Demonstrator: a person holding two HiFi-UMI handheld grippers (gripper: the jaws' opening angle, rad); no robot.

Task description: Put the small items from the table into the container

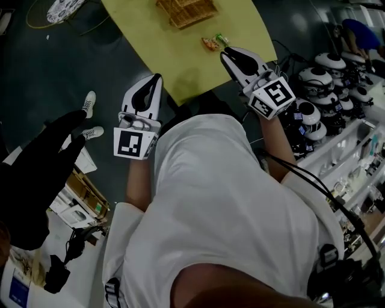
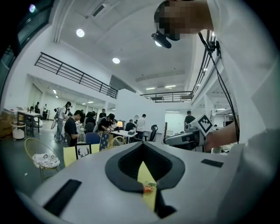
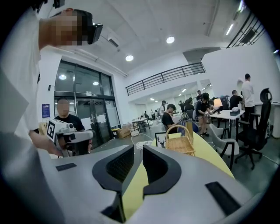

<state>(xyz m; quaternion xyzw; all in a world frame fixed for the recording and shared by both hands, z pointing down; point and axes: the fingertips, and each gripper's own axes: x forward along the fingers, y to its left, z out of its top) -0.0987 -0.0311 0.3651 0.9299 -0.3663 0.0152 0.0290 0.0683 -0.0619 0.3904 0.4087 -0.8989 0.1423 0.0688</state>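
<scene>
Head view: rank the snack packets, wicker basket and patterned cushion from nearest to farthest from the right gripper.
From the right gripper:
1. snack packets, just beyond its tips.
2. wicker basket, top centre.
3. patterned cushion, far top-left corner.

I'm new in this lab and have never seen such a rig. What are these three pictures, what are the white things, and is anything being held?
There is no robot here: a person holds a two-jaw gripper in each hand. The head view looks down from a camera on the person's head. The other two views come from a camera riding on each gripper, looking along its jaws. On the yellow table stand a wicker basket and two small wrapped items, one orange and one green. The left gripper is shut, and the right gripper is slightly open. Neither seems to hold anything.
</scene>
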